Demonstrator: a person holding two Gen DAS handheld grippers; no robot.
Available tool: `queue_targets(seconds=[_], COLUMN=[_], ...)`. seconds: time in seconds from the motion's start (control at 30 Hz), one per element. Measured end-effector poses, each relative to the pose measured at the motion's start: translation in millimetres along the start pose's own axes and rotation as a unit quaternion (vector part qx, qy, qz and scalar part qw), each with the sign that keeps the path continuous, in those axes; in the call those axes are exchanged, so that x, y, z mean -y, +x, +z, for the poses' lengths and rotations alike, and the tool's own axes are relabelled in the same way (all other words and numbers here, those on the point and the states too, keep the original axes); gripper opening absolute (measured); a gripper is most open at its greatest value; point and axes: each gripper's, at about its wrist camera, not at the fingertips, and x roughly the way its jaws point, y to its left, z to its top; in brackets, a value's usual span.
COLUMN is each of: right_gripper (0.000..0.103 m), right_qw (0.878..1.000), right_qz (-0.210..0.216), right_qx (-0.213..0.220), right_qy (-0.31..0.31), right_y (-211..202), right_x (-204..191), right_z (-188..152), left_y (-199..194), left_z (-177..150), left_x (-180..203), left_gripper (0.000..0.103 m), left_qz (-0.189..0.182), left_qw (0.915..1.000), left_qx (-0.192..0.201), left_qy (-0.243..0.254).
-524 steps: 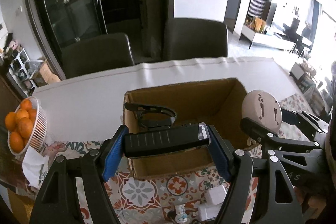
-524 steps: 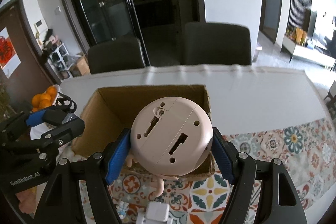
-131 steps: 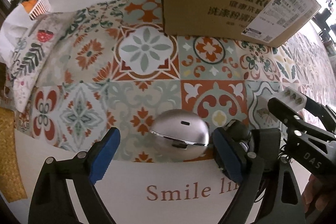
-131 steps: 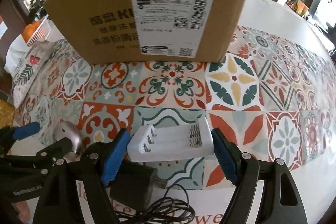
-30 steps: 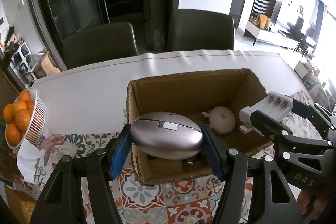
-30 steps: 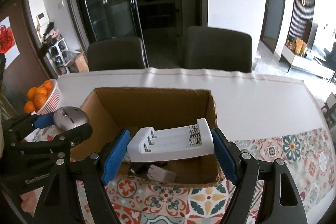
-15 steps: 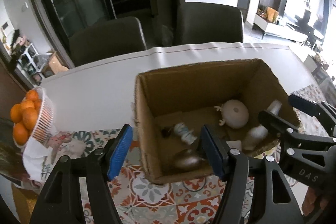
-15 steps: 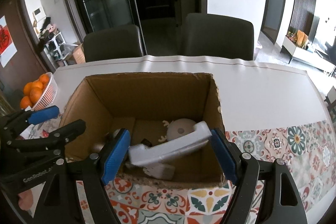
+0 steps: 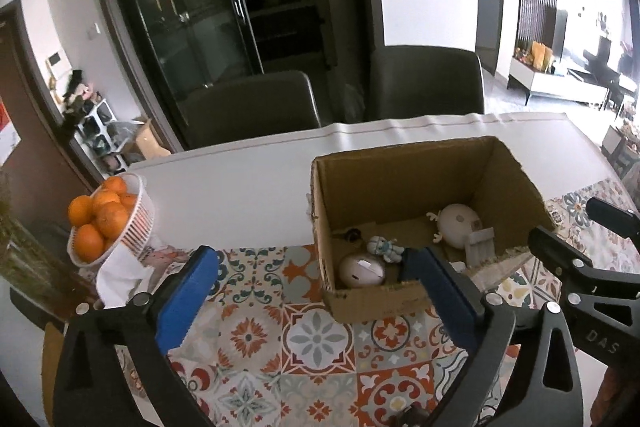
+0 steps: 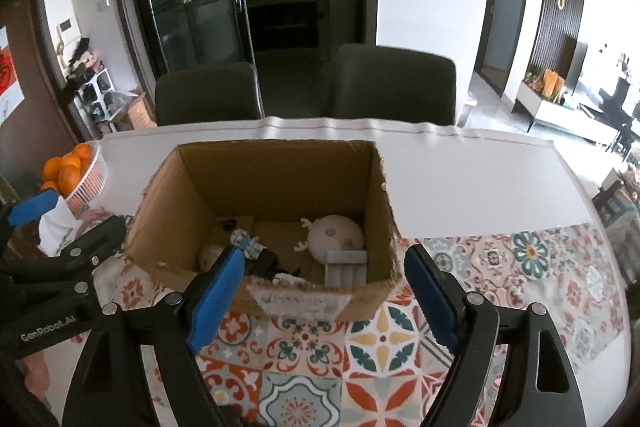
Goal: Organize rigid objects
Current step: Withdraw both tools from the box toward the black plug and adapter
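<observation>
An open cardboard box [image 9: 404, 183] stands on the patterned tablecloth; it also shows in the right wrist view [image 10: 256, 183]. Inside lie a silver oval mouse [image 9: 362, 270], a round pink toy with antlers [image 9: 456, 225], a white battery charger [image 9: 478, 247] and a small white-blue figure [image 9: 384, 247]. In the right wrist view the toy [image 10: 336, 237], the charger [image 10: 346, 269] and the figure [image 10: 246, 241] show too. My left gripper [image 9: 316, 297] is open and empty, near the box's front left. My right gripper [image 10: 320, 293] is open and empty, above the box's front wall.
A white basket of oranges [image 9: 108, 223] stands at the table's left edge on a white cloth. Two dark chairs [image 10: 394, 83] stand behind the table. A dark object with a cable [image 9: 412, 417] lies at the near edge. The white far table part [image 9: 240, 187] lies behind the box.
Both grippers have opened: the mouse and the charger dropped into the box and lie still. Both grippers have drawn back a little, the left one leftward.
</observation>
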Motion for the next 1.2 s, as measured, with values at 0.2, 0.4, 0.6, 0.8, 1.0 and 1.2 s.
queue_targets(seconds=[0.2, 0.4, 0.6, 0.8, 1.0, 1.2], right_gripper=[0.084, 0.084, 0.084, 0.084, 0.084, 0.084], right_qw=[1.000, 0.999, 0.999, 0.999, 0.999, 0.997], right_qz=[-0.009, -0.007, 0.007, 0.017, 0.027, 0.032], right_qx=[0.020, 0.025, 0.019, 0.003, -0.019, -0.049], right_qy=[-0.013, -0.023, -0.029, -0.035, -0.043, -0.055], right_y=[-31, -50, -59, -61, -59, -52], right_x=[-5, -12, -21, -29, -36, -43], right_z=[-13, -31, -54, -78, -101, -122], left_y=[-24, -43, -52, -55, -54, -47], left_z=[-17, -40, -65, -91, -116, -139], left_x=[-4, -9, -12, -15, -18, -20], left_gripper=[0.103, 0.103, 0.103, 0.103, 0.103, 0.103], left_qz=[-0.003, 0.005, 0.010, 0.017, 0.013, 0.005], left_qw=[0.9999, 0.9996, 0.9993, 0.9989, 0.9980, 0.9961], left_qx=[0.002, -0.002, -0.015, -0.030, -0.050, -0.078], left_qy=[-0.016, -0.027, -0.031, -0.032, -0.036, -0.043])
